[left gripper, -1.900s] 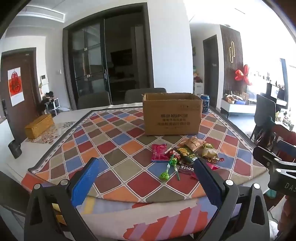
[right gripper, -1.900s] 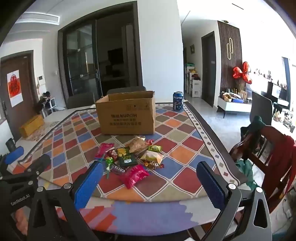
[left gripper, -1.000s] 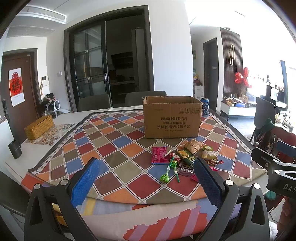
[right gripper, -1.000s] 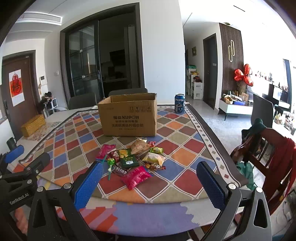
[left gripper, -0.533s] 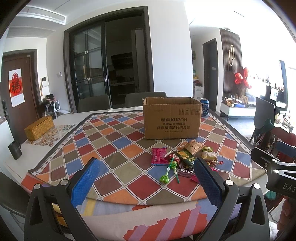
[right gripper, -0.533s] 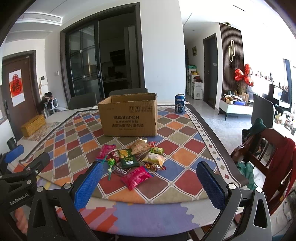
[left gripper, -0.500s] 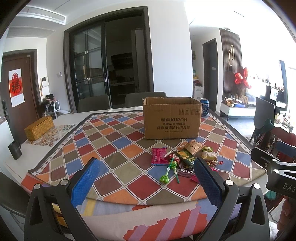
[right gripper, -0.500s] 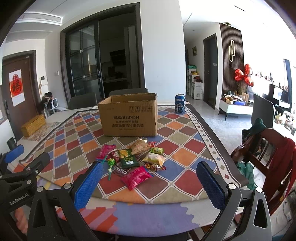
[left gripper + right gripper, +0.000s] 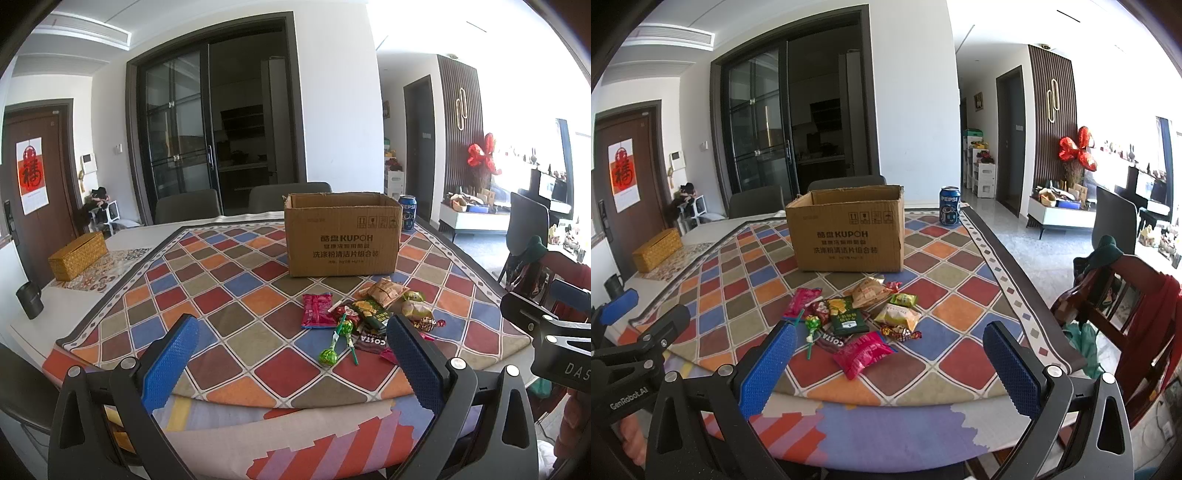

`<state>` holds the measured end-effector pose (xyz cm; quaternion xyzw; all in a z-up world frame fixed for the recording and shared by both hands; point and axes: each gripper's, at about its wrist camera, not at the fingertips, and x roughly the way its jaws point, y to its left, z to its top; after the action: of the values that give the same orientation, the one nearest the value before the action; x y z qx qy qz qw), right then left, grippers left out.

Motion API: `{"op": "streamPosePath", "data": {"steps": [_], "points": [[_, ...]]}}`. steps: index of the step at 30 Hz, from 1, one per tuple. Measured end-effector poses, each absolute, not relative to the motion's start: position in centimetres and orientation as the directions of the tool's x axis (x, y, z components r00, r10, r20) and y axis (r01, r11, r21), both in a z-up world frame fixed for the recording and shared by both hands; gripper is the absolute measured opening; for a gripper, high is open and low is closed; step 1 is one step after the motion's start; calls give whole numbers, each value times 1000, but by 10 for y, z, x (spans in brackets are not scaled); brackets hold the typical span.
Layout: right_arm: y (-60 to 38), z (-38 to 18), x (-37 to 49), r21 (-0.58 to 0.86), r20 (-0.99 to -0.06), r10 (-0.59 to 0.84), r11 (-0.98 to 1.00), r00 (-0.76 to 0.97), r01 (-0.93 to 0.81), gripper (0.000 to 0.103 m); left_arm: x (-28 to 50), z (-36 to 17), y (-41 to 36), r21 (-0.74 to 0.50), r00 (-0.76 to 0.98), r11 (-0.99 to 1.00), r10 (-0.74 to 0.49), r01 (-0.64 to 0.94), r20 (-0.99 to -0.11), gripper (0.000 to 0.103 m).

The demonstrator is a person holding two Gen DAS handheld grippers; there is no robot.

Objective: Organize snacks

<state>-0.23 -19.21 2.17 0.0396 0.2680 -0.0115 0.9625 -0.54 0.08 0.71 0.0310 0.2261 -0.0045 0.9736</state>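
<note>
A pile of snack packets (image 9: pixel 373 314) lies on the checked tablecloth (image 9: pixel 229 295), in front of an open cardboard box (image 9: pixel 341 234). The pile has a red packet (image 9: pixel 316 310), green lollipops (image 9: pixel 328 356), a dark green packet (image 9: pixel 847 321) and a pink packet (image 9: pixel 864 352). The box also shows in the right wrist view (image 9: pixel 849 234). My left gripper (image 9: pixel 291 365) is open and empty, near the table's front edge, left of the pile. My right gripper (image 9: pixel 888 363) is open and empty, just short of the pink packet.
A Pepsi can (image 9: pixel 950 210) stands right of the box. A woven box (image 9: pixel 77 255) and a dark cup (image 9: pixel 29 304) sit at the table's left. Chairs stand behind the table; a wooden chair with red cloth (image 9: pixel 1126 310) is at the right.
Both views have risen and tilted slightly, so the table appears a little lower. The snacks and the box have not moved. Both grippers stay open.
</note>
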Motion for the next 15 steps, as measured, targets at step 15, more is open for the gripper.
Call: {"op": "streamPosePath", "data": {"steps": [15], "points": [[-193, 23, -2, 71, -518, 0, 997, 856, 43, 102, -6, 7, 1, 59, 898, 998, 5, 23, -439, 103]]}}
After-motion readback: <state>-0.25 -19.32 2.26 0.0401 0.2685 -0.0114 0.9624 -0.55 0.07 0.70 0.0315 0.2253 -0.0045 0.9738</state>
